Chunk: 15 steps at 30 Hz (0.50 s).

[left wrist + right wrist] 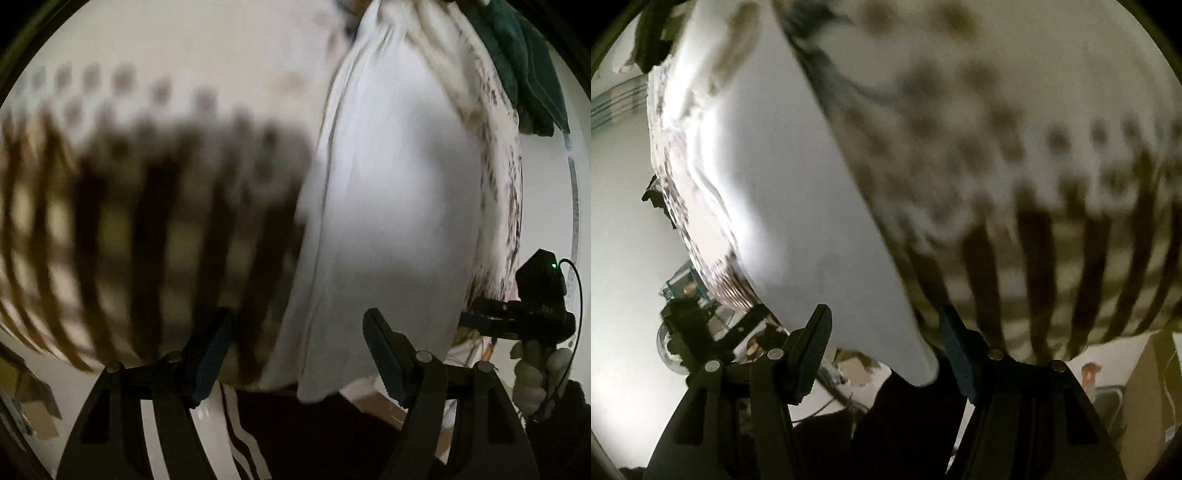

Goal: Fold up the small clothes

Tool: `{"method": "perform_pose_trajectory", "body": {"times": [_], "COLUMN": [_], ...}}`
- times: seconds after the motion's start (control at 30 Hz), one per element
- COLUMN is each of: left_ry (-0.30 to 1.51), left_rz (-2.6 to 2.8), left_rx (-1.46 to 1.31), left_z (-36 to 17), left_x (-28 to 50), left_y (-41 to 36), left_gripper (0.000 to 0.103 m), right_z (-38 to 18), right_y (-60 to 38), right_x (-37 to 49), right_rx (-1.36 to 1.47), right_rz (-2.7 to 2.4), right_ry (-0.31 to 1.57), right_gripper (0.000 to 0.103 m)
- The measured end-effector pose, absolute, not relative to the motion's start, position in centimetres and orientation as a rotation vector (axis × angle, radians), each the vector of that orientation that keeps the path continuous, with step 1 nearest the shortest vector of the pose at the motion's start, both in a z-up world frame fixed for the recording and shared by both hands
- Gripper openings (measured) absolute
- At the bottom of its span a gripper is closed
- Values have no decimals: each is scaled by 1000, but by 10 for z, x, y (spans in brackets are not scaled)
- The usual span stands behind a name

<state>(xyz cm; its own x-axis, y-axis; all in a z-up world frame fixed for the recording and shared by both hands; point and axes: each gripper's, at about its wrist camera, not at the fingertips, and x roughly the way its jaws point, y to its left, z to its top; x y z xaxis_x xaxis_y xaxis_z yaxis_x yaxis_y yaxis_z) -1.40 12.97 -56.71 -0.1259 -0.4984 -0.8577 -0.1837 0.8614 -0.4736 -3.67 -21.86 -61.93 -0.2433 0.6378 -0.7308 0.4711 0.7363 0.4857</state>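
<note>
A white garment (388, 192) lies lengthwise in front of me, blurred by motion, on a speckled printed garment (506, 192) whose edge shows along one side. My left gripper (297, 350) is open just short of the white garment's near end, and its pads touch nothing. The right wrist view shows the same white garment (783, 192), its near corner hanging into the gap of my open right gripper (884, 347), clear of both pads. The right gripper's black housing (539, 284) and a gloved hand (532, 373) show at the left wrist view's right edge.
A cream cloth with brown stripes and dots (147, 206) (1052, 192) covers the surface beside the garments. A dark green garment (532, 74) lies at the far end. Dark trousers with white stripes (240, 443) are below the jaws. A cardboard box (1145, 387) stands at the right.
</note>
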Motion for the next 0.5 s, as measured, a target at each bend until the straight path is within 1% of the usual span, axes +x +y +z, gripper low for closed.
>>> {"method": "perform_pose_trajectory", "body": {"times": [0.13,0.2,0.23,0.27,0.3,0.33,0.37,0.4,0.43,0.5], "left_ry": [1688,1666,1654,1649,1660,1659,1650,1643,1638,1621], "left_rz": [-308,-309,-317,-323,-328,-333,-333,-331,-333,-332], "left_rx": [-589,-595,-591,-579,-556,-551,-550,-551,-567,-593], "left_z": [-575,-572,-570,-568,-567,-566,-564,-560,-557,-548], "left_x": [-21,-19,-19,-19,-20,-21,-22,-24,-25,-24], "left_y": [123,122,121,120,118,118,120,120,121,123], "left_gripper": [70,68,52,36,14,10,8,7,6,5], "right_z": [-639,-648,-651,-652,-651,-649,-649,-646,-642,-633], "right_y": [-213,-208,-204,-202,-200,-199,-196,-194,-193,-190], "right_x": [-52,-58,-57,-58,-58,-57,-54,-55,-55,-55], "right_rx": [900,911,908,911,912,913,913,903,893,897], "right_rz": [227,247,252,254,249,252,262,264,266,285], "right_ry": [1916,1931,1935,1933,1931,1927,1928,1925,1915,1898], "right_gripper": [62,62,62,59,52,28,14,12,7,5]}}
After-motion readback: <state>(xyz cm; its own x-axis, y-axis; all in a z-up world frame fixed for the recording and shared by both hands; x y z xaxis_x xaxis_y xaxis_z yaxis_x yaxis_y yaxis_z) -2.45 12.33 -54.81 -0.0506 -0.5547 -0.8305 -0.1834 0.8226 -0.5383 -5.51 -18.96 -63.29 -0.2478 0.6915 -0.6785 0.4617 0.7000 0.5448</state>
